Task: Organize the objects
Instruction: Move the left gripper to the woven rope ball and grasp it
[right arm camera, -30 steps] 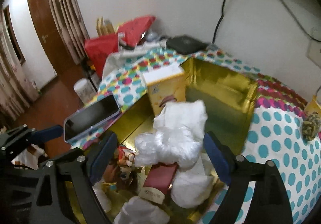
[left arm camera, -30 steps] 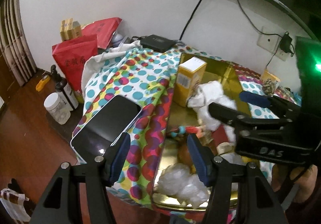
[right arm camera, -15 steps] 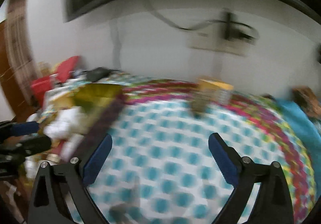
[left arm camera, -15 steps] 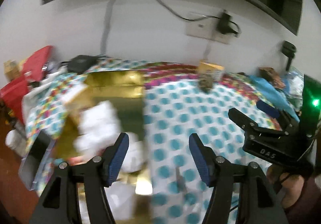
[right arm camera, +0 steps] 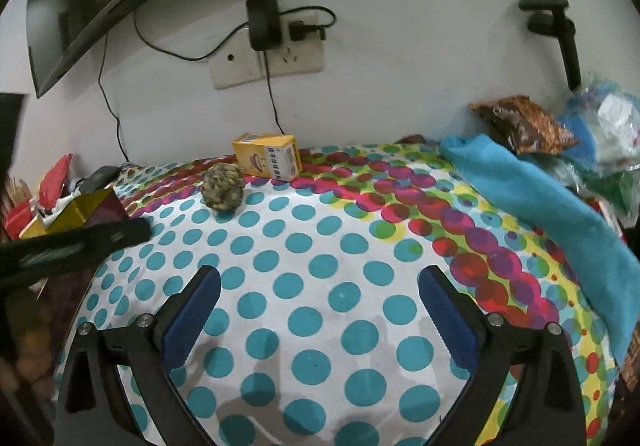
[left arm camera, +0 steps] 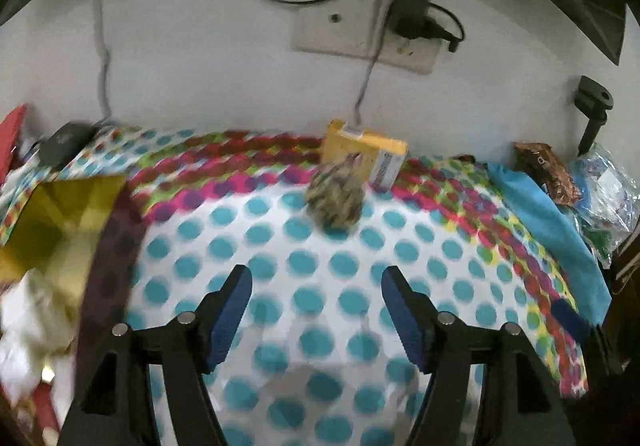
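Note:
A mottled green-brown ball [left arm camera: 335, 199] [right arm camera: 223, 188] lies on the dotted tablecloth [left arm camera: 320, 286] [right arm camera: 320, 266], just in front of a small yellow carton [left arm camera: 366, 156] [right arm camera: 267, 159] near the wall. My left gripper [left arm camera: 316, 312] hovers over bare cloth short of the ball, its jaws opening with nothing between them. My right gripper [right arm camera: 319, 306] also hangs above the cloth, jaws opening and empty, the ball far ahead to its left. The gold box [left arm camera: 60, 218] [right arm camera: 86, 208] holding white wrapped items sits at the left edge. The left gripper's body [right arm camera: 68, 246] shows at the left of the right wrist view.
A blue cloth [right arm camera: 540, 202] [left arm camera: 548, 230] drapes the table's right side, with a brown snack bag [right arm camera: 524, 124] and clear plastic bags [right arm camera: 604, 126] behind it. A wall socket with a black adapter [right arm camera: 262, 24] and cables is above the carton. A black device [left arm camera: 66, 142] lies at the back left.
Both grippers swung right from over the gold box to the dotted cloth. Their jaws widened. The phone and box contents left view; the ball and carton came into view.

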### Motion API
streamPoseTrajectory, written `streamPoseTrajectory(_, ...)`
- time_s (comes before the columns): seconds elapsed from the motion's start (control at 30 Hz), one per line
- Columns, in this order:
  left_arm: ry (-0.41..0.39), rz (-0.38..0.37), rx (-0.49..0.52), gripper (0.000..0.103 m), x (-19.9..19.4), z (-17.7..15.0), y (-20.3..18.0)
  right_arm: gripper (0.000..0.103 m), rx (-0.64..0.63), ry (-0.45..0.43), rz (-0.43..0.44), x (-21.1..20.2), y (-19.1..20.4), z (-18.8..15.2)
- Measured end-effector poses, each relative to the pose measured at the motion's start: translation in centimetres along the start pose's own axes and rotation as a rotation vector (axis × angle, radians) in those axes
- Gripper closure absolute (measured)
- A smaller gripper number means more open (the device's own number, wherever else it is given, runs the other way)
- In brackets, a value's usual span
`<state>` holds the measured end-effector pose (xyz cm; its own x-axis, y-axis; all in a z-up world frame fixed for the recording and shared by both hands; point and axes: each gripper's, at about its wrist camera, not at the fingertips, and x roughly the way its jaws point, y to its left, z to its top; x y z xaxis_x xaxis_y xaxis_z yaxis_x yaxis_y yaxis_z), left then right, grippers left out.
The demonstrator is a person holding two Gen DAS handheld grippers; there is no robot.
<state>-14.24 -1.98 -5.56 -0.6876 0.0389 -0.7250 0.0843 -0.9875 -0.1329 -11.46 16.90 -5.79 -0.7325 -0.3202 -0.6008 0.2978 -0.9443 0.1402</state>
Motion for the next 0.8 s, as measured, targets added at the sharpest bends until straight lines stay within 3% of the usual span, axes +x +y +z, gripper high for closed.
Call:
streamPoseTrajectory(0.17, -0.018, -0.019, 0.097, 0.033, 4.0, 1.8, -1.9, 0.004, 0.031, 0.003, 0.051, 0.3, -0.5, -0.1)
streamPoseTrajectory(0.37, 0.014, 0.017, 0.049, 0.033, 7.9, 2.6, -1.5, 0.002, 0.054, -0.011, 0.091, -0.1, -0.8, -0.3)
streamPoseTrajectory(0.8, 0.062, 0.061, 0.037, 0.033, 10.7, 3.6, -1.4, 0.000, 0.130, 0.025, 0.117, 0.5, -2.2, -0.4)
